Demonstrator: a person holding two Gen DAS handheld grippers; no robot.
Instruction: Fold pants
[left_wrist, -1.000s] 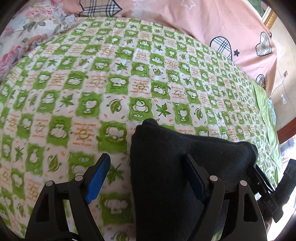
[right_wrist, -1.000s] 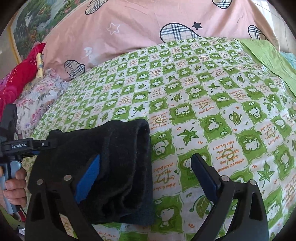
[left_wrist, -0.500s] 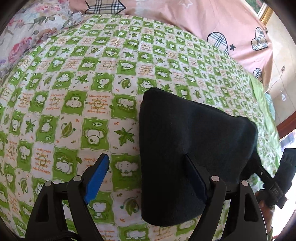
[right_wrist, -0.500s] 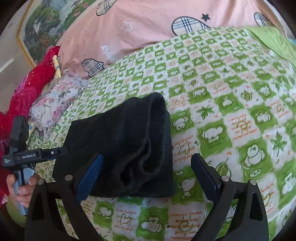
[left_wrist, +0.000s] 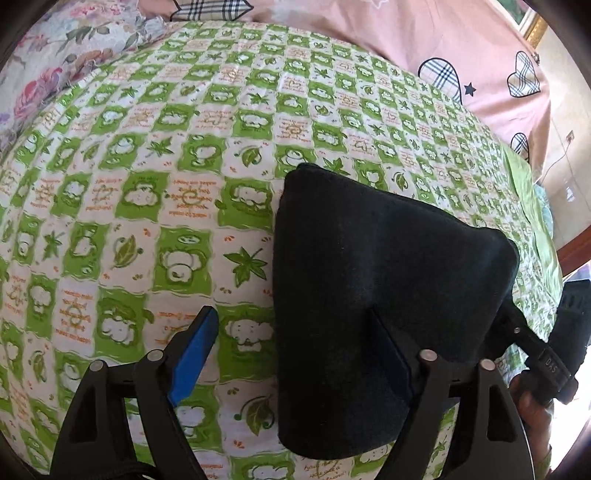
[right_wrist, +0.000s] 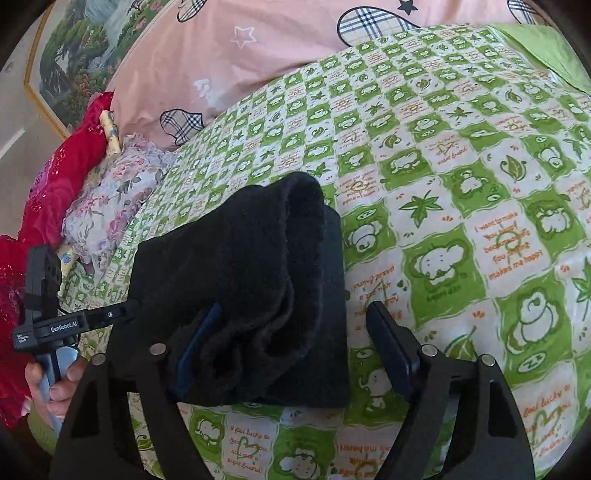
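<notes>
Pulled back from folded black pants (left_wrist: 388, 266) since earlier. Pants flat mid-bedspread (left_wrist: 147, 184). Left gripper (left_wrist: 295, 343), right gripper (right_wrist: 295, 332): both spread, released.

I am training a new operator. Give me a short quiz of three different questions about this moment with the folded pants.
1. True or false: the left gripper is shut on the black pants.
2. Where do the pants lie? A) on the green checked sheet B) on the pink pillow C) on the red cloth
3. Fill in: the right gripper is ____ (open/shut).

Key: 1 false, its fingers stand wide apart; 2 A; 3 open.
</notes>
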